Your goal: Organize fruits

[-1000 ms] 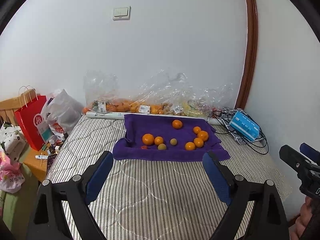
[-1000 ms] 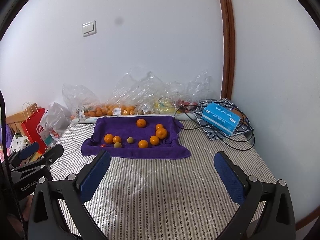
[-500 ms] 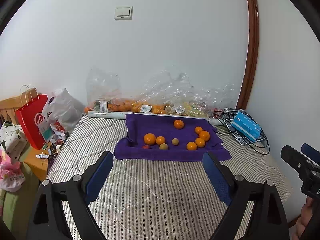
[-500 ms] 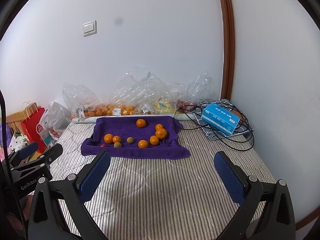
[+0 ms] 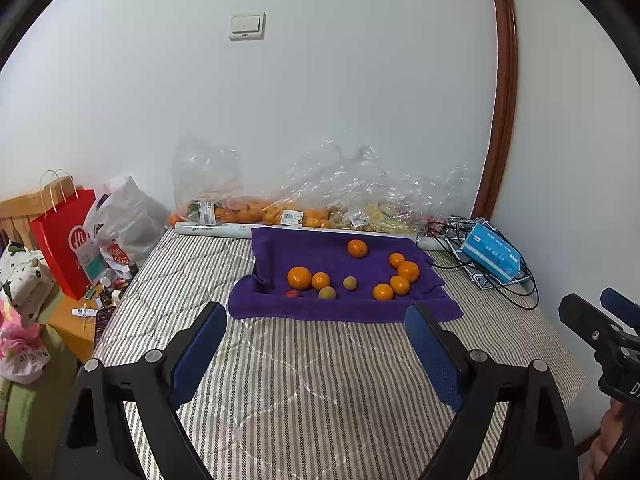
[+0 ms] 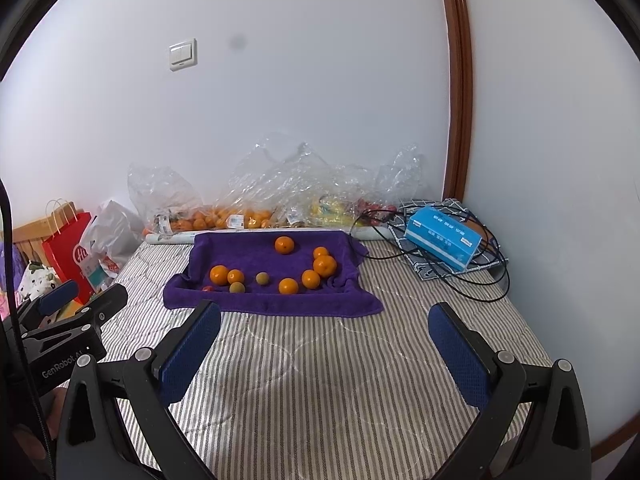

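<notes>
Nothing moved; both hand-held grippers [image 5: 316, 320] [image 6: 324, 320] stay open.

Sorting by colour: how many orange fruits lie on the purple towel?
7 on the purple towel: two at left, one at the back, four clustered right. Folds may hide more.

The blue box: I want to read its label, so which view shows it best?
The right wrist view: the blue box sits larger there, its top and long side showing. The left wrist view shows it smaller, near the edge.
</notes>
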A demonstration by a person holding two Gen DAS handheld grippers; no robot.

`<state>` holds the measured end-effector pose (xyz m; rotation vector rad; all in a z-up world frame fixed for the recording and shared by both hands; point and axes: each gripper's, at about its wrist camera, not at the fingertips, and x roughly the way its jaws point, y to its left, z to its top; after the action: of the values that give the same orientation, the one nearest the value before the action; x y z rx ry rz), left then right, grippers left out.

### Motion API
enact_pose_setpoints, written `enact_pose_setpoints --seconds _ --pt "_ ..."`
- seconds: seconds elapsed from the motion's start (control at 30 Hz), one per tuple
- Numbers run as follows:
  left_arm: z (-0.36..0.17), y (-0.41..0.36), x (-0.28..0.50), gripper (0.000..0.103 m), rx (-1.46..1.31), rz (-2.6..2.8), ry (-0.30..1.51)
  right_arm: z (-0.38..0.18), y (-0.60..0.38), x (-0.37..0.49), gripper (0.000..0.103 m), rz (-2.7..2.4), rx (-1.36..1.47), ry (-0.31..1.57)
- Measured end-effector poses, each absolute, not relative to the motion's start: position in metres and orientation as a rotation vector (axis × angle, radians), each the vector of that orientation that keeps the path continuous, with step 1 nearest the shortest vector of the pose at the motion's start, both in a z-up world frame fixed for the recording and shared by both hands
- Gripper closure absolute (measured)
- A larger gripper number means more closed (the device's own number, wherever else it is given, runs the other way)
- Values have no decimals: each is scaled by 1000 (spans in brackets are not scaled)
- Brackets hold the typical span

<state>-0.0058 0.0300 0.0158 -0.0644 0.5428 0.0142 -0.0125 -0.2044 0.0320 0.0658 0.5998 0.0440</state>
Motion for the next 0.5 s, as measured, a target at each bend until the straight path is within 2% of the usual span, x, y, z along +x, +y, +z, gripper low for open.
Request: enact_pose_setpoints --seconds 0.5 --pt "16 30 -6 12 -62 11 540 32 -205 -15 1 47 65 593"
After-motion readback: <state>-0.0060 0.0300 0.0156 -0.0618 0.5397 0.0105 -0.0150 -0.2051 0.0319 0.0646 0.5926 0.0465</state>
